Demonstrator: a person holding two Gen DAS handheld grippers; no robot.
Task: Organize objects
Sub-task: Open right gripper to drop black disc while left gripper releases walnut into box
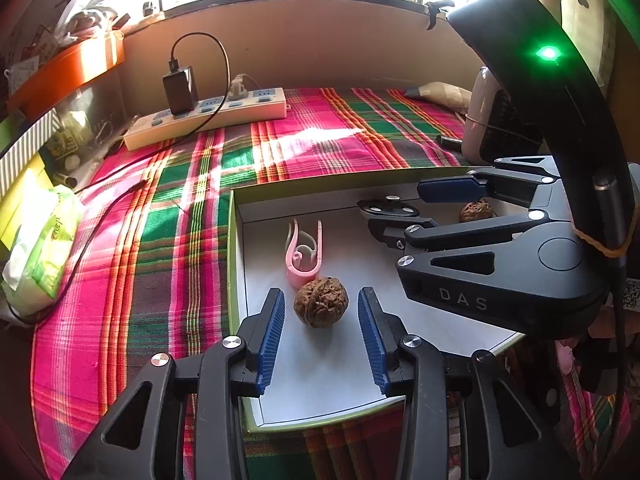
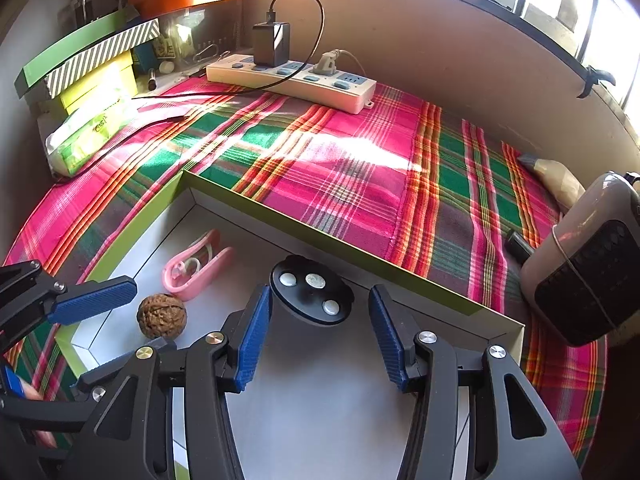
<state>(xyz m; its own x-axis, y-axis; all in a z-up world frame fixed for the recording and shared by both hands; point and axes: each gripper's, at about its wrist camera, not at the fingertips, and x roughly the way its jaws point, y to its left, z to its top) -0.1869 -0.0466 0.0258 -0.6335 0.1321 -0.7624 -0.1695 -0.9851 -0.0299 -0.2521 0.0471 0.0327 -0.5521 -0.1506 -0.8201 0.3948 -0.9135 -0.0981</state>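
A shallow box (image 1: 236,280) with green walls and a white floor lies on the plaid cloth. In it are a brown walnut (image 1: 321,302), a pink clip (image 1: 304,252) and a black disc (image 1: 388,208) with three white dots. My left gripper (image 1: 323,310) is open, with the walnut loose between its blue pads. A second walnut (image 1: 475,211) shows behind the fingers of my right gripper (image 1: 396,208). In the right wrist view the right gripper (image 2: 320,294) is open around the near part of the disc (image 2: 312,290), pads apart from it. The walnut (image 2: 162,316) and the clip (image 2: 196,266) lie to its left.
A white power strip (image 2: 292,76) with a black charger (image 2: 272,44) and its cable lies at the back. A tissue pack (image 2: 88,132) and stacked boxes (image 2: 92,64) line the left side. A small grey and black appliance (image 2: 584,268) stands at the right.
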